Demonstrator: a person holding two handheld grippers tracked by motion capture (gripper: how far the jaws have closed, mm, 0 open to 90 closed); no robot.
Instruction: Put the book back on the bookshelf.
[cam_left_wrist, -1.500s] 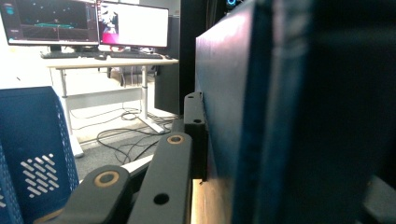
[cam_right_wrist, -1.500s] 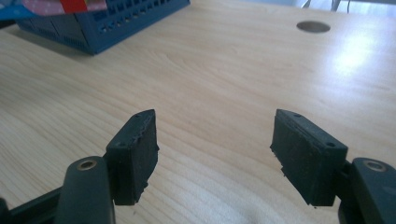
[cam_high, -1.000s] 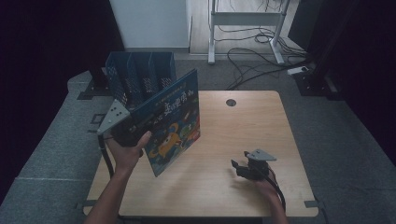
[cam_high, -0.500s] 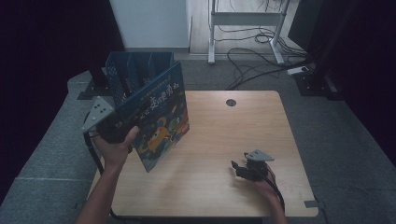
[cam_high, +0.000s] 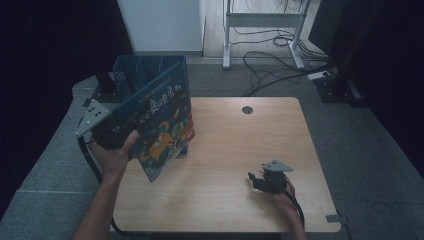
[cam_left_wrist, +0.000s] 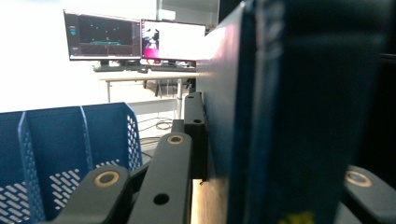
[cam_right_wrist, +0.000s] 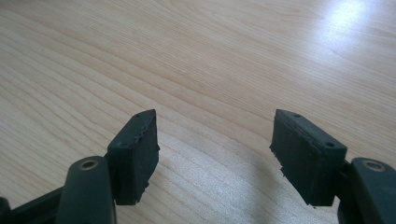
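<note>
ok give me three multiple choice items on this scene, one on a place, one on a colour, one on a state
1. Where is the file rack?
A. at the table's far left corner
B. at its near right corner
C. on the floor by the cables

2. What colour is the rack?
A. red
B. blue
C. white

3. How is the right gripper?
A. shut on a pen
B. shut on the book
C. open, holding nothing

Answers:
1 A, it stands behind the book that the left gripper holds.
2 B, its perforated walls are blue in the left gripper view.
3 C, only bare table shows between its pads.
</note>
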